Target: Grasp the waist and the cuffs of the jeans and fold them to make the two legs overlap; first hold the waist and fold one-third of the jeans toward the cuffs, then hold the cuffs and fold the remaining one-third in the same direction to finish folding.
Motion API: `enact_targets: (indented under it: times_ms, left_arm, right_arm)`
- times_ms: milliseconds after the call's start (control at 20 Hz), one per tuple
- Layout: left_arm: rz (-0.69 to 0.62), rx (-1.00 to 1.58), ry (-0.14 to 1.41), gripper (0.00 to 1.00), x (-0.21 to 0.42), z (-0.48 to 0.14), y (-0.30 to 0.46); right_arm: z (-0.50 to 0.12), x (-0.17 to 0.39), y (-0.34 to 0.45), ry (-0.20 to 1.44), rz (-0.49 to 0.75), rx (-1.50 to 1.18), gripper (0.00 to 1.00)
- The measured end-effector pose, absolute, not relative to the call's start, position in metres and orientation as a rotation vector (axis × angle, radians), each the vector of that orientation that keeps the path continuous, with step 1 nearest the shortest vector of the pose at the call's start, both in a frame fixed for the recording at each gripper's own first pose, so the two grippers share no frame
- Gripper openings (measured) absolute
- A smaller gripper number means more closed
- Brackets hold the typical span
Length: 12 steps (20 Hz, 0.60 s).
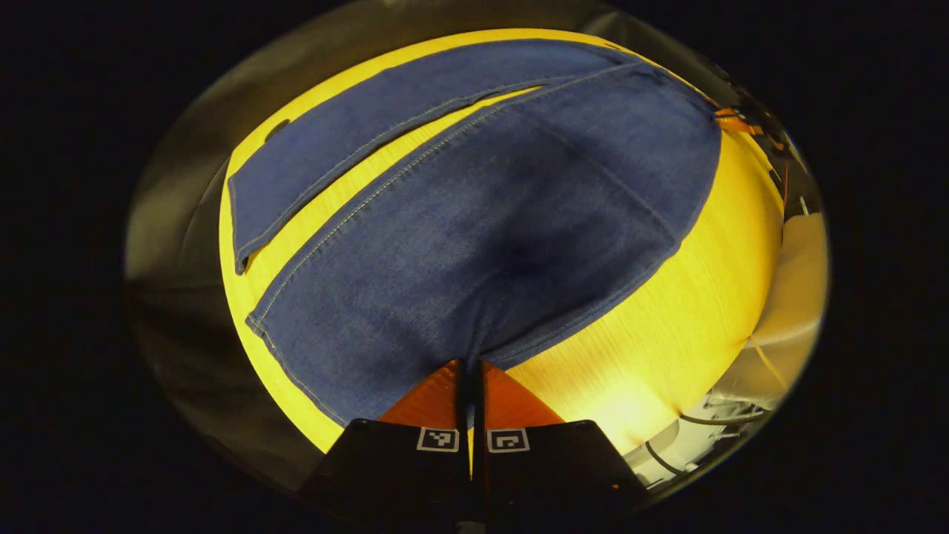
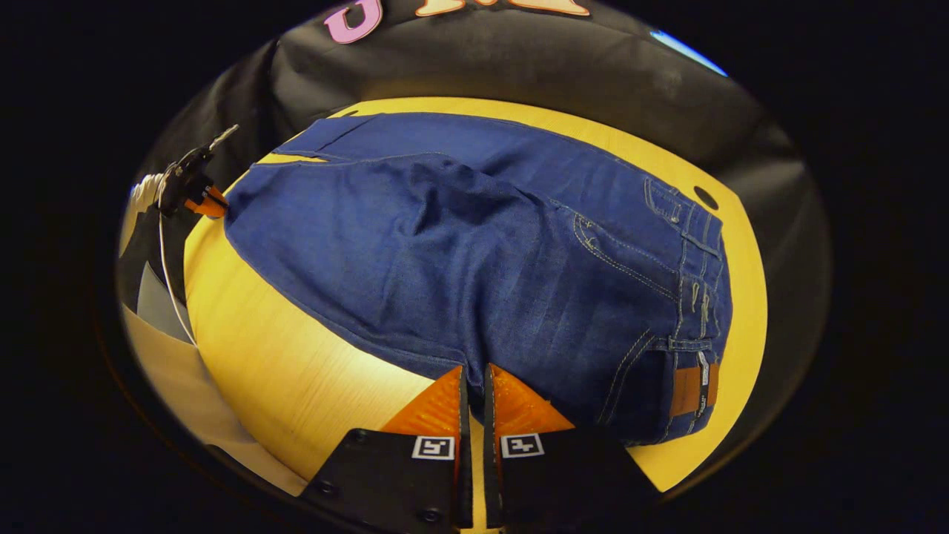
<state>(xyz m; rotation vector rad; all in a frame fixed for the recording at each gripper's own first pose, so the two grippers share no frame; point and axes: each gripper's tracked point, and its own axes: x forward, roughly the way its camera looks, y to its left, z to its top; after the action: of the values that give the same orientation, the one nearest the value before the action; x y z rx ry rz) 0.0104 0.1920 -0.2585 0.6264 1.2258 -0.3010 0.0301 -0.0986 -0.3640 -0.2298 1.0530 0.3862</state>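
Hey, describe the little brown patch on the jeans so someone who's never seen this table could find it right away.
Start at the yellow table, where the blue jeans lie spread out. Follow the jeans to the waistband, the end with the belt loops and pockets. The brown patch is sewn there near the table's edge, the one tan rectangle on otherwise blue cloth.

One pair of jeans (image 2: 474,259) lies on one yellow table (image 2: 296,371), with two legs spread apart. One leather patch (image 2: 693,389) sits at the waist. Two grippers (image 1: 470,363) (image 2: 474,367) work here.
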Motion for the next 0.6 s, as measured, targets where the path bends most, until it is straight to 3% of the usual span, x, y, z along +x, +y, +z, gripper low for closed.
enact_targets:
  times_ms: [350,600]
  left_arm:
    - [-0.119,0.348,0.975,0.0,0.023,-0.251,0.188]
    - [-0.029,0.202,0.768,0.0,0.047,-0.198,0.177]
  right_arm:
    - [-0.355,0.03,-0.097,1.027,0.206,-0.108,0.04]
    - [-0.301,0.056,-0.09,0.871,0.089,-0.046,0.04]
